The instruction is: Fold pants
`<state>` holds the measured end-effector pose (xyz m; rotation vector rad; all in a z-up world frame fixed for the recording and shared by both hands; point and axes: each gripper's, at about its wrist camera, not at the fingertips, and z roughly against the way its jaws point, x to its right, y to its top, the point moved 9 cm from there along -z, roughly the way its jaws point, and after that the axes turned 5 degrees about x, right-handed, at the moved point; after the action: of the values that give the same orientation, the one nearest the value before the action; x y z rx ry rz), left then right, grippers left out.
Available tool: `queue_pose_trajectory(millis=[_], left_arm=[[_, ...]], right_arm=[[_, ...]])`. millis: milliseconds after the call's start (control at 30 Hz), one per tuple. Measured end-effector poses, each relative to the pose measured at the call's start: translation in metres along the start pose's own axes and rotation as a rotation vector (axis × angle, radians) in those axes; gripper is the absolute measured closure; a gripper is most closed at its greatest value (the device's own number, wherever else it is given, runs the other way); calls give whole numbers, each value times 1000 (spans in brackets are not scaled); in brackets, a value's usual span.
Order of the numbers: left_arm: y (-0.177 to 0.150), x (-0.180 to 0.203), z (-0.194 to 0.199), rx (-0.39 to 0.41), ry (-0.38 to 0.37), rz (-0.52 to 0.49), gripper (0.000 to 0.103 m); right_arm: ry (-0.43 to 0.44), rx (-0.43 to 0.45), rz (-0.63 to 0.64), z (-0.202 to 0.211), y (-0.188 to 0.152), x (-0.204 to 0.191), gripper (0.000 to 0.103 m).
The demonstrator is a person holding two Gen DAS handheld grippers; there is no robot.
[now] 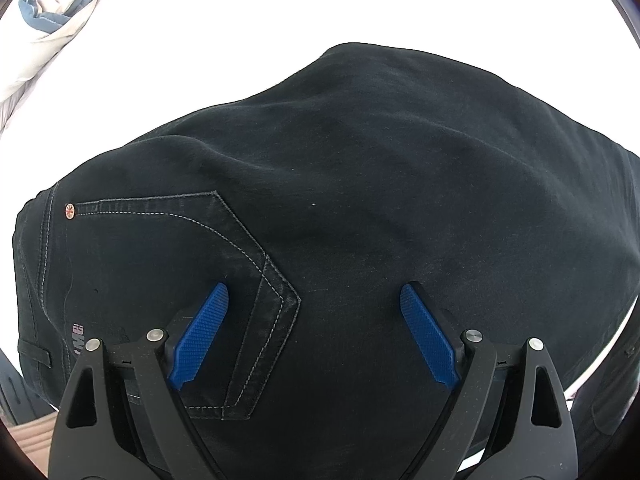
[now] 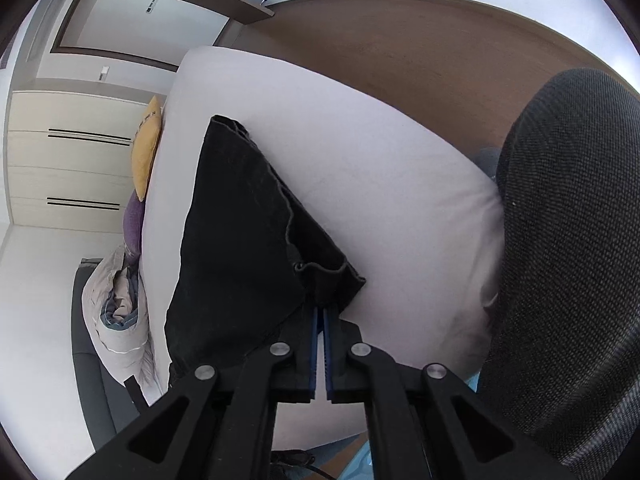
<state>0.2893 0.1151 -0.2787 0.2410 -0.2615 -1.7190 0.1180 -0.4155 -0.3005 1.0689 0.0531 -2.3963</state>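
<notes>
Dark jeans (image 1: 360, 184) lie spread on the white bed (image 1: 280, 12), back pocket (image 1: 168, 280) with pale stitching facing up. My left gripper (image 1: 314, 294) hovers open just above the pocket's pointed corner, its blue pads (image 1: 200, 336) wide apart with nothing pinched between them. In the right wrist view the same jeans (image 2: 236, 232) stretch away across the mattress (image 2: 380, 160). My right gripper (image 2: 320, 312) is shut on the near edge of the fabric, and its tips are hidden under the cloth.
A crumpled duvet (image 2: 116, 300) lies on the floor beside the bed, with a yellow cushion (image 2: 146, 148) and a purple cushion (image 2: 134, 224) further along. A dark mesh chair back (image 2: 568, 260) stands close on the right. White drawers (image 2: 68, 164) line the wall.
</notes>
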Motion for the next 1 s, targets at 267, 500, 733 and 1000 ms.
queue_pose_trajectory(millis=[267,500,733,1000], left_arm=[[-18,0,17,11,41,-57,14],[-5,55,55,147,-138,-35,15],[-43,81,16,47,-149,-134,15],[-69,71,21,31,-148,-178,14]], right_arm=[[-90,101,58,53,25,-6,61],[235,-62,282,11,-13,-131,61],[125,-276,274,-81,-52,-98,87],[65,-201,212,-39,-20,-49,103]])
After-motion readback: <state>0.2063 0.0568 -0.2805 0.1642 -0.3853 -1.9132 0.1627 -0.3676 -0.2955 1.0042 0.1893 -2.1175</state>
